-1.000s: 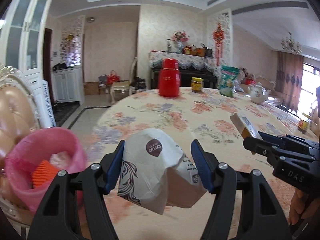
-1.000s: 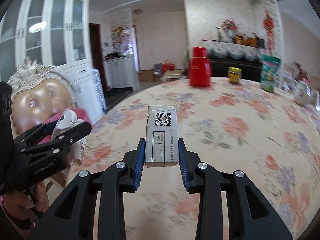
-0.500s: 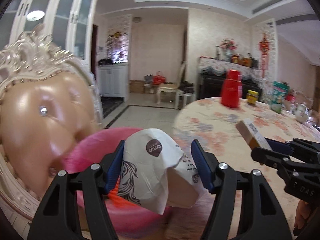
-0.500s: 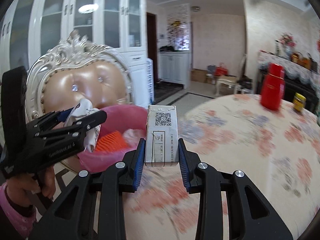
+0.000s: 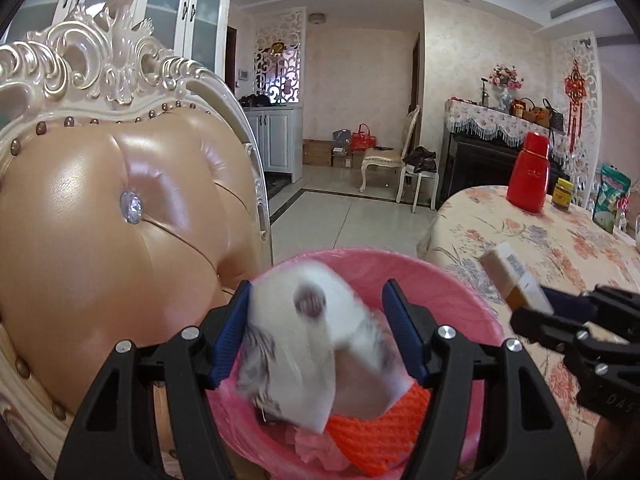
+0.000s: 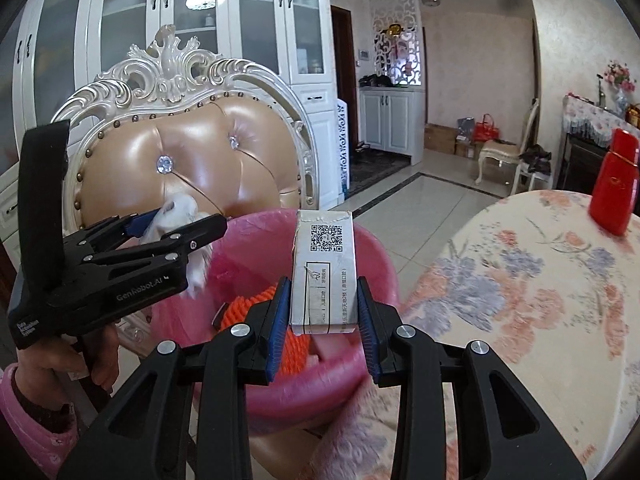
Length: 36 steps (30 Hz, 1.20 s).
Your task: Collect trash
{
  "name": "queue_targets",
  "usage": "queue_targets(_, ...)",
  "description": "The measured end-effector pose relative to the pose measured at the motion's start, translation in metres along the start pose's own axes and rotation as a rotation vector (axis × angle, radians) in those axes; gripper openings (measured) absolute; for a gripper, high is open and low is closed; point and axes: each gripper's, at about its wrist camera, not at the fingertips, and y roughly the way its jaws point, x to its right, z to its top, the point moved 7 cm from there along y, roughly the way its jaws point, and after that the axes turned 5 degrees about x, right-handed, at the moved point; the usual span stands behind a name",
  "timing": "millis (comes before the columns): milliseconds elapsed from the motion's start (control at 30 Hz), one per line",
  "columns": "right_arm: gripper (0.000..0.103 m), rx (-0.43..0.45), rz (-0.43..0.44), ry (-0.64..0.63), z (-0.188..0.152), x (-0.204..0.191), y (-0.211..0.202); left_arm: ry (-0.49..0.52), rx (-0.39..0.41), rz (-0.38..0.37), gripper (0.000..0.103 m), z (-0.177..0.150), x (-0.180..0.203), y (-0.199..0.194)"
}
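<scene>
A pink-lined trash bin stands on a chair beside the table, with orange netting inside. My left gripper is over the bin; its jaws stand a little wider than the crumpled white paper bag, which is motion-blurred between them. My right gripper is shut on a small grey carton with a QR code, held over the bin's near rim.
An ornate tan leather chair back rises behind the bin. The floral-clothed round table lies to the right with a red thermos, a jar and a green packet.
Both grippers swung left from the table to above the pink bin. The left jaws have widened slightly and the paper bag now blurs, slipping downward. The right still grips the carton.
</scene>
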Motion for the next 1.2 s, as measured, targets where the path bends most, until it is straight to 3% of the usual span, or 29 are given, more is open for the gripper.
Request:
queue_targets(67, 0.038, -0.003, 0.031, -0.018, 0.001, -0.004, 0.008, -0.006, 0.001, 0.01, 0.071, 0.005, -0.004, 0.005)
queue_targets(133, 0.051, 0.001, 0.01, -0.042, 0.001, -0.005, 0.013, -0.028, 0.021, 0.035, 0.076, 0.012, -0.013, 0.005)
queue_targets(333, 0.055, 0.008, -0.007, 0.01, -0.003, 0.013, -0.011, -0.035, 0.072, 0.074, 0.098, 0.019, -0.018, -0.022)
queue_targets(467, 0.062, 0.044, -0.059, 0.035, 0.0, 0.031, -0.047, 0.005, 0.138, 0.112, 0.098, 0.019, -0.007, -0.053)
queue_targets(733, 0.082, 0.123, -0.146, 0.025, 0.008, 0.051, -0.13, 0.037, 0.204, 0.085, 0.098, 0.02, 0.038, -0.109)
queue_targets(900, 0.084, 0.158, -0.159, 0.025, 0.005, 0.058, -0.166, -0.001, 0.174, 0.057, 0.098, 0.017, 0.064, -0.132)
queue_targets(1200, 0.084, 0.163, -0.119, 0.037, -0.002, 0.062, -0.186, 0.027, 0.169, 0.1, 0.098, 0.012, 0.089, -0.17)
